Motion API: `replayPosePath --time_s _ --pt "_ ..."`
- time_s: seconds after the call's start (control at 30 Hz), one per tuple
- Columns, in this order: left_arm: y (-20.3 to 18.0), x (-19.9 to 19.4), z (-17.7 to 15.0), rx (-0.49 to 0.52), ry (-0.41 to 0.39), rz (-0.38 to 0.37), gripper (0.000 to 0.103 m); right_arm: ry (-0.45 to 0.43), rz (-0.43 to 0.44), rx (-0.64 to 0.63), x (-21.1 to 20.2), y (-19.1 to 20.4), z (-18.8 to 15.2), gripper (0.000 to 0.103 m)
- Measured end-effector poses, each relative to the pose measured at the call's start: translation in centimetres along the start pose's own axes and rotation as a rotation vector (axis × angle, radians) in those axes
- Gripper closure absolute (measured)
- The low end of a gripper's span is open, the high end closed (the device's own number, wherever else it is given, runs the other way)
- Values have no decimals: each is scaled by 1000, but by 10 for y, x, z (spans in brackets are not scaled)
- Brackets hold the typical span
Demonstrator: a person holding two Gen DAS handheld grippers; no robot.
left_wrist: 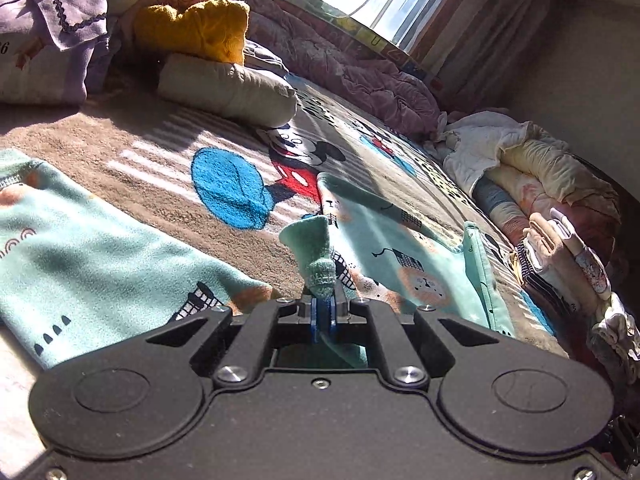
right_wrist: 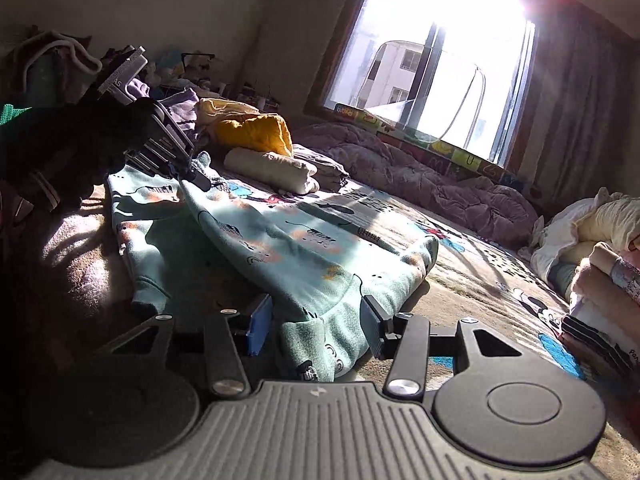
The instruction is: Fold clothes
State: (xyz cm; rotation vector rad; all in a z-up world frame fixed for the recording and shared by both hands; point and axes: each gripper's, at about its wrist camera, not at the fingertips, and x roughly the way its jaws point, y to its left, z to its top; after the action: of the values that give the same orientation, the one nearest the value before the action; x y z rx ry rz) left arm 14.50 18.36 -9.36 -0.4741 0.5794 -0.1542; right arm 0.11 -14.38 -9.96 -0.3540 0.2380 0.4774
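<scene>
Left gripper (left_wrist: pixel 323 312) fingers pinching mint pyjama garment (left_wrist: pixel 96 264) cuff, right gripper (right_wrist: pixel 318 326) fingers spread — fabric between.

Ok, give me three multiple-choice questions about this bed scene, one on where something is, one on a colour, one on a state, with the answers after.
1. Where does the yellow garment lie?
A. On the rolled cream cloth
B. On the window sill
C. Between the right gripper's fingers

2. What colour is the garment being folded?
A. Purple
B. Pale teal with small prints
C. Plain white

3. How does the left gripper stand?
A. Wide open over the bed
B. Shut on a fold of the teal garment
C. Shut on the blanket

Answers:
1 A, the yellow cloth rests on top of the cream roll at the far side of the bed.
2 B, both views show pale teal fabric with little drawings.
3 B, a bunched cuff of teal cloth sticks up out of its closed blue pads.
</scene>
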Motion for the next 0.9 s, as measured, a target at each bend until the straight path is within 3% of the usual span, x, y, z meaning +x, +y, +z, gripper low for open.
replayPosePath --time_s 0.07,0.1,0.2,0.23,0.3,0.4,0.47,0.57,0.7,0.9 --pt "2 5 -2 -5 20 36 96 101 122 -8 17 3 -8 53" --pt "3 6 -2 -10 25 52 92 148 128 -46 23 11 -14 52" --pt "-2 1 6 7 11 102 84 153 129 -81 22 16 -13 52" --pt "-8 -4 11 33 -12 136 70 155 135 -72 21 13 -12 52" --pt "-27 -18 21 111 -88 213 61 151 135 -77 21 15 -12 52" --pt "-62 -20 35 135 -129 111 56 151 134 -78 21 17 -11 51" --pt "-94 0 41 155 -97 0 53 154 138 -72 21 17 -11 51" --pt "-139 50 44 174 5 -89 53 153 146 -61 22 15 -10 51" --pt "-186 125 47 240 110 -88 54 152 158 -40 23 12 -10 51" --pt "-216 202 56 230 213 -76 54 138 181 -8 23 7 -13 51"
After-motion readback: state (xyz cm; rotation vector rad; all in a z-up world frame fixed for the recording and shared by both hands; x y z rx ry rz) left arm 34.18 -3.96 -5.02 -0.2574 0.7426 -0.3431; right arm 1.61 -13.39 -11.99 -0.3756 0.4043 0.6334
